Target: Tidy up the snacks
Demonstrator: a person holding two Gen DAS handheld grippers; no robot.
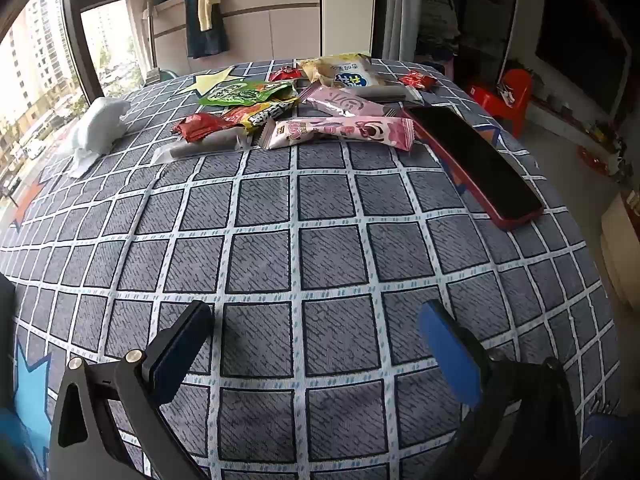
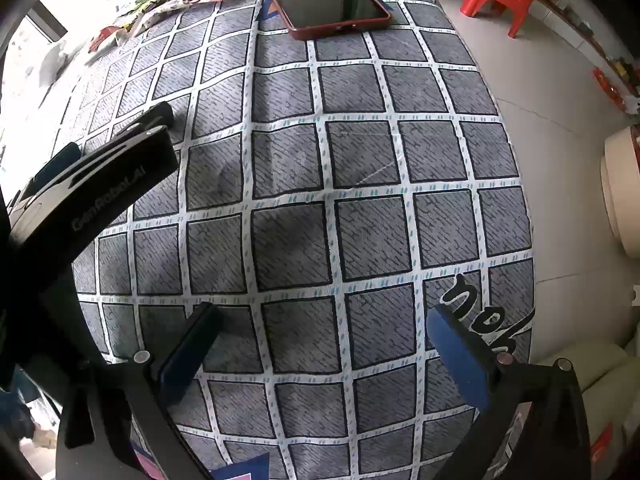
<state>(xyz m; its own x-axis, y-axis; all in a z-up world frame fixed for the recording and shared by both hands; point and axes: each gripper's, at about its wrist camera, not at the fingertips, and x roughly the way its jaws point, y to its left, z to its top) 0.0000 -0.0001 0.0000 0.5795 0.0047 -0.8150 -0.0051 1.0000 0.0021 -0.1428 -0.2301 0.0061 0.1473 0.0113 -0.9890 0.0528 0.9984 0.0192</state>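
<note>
The snack packets (image 1: pixel 304 108) lie heaped at your checked cloth's (image 1: pixel 280 248) far edge, the pink bars' long axes apparently running crosswise, while your left gripper (image 1: pixel 316 344) and right gripper (image 2: pixel 320 344) both gape wide, empty.

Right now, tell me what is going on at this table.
A person holds a two-finger gripper in each hand over a table with a grey checked cloth. Both the left gripper and the right gripper are open and empty, touching nothing. A loose pile of snack packets lies at the far side, unsorted, with a long pink packet nearest. Beside the pile lie a phone in a red case and a crumpled white tissue. Sorting has not begun.
</note>
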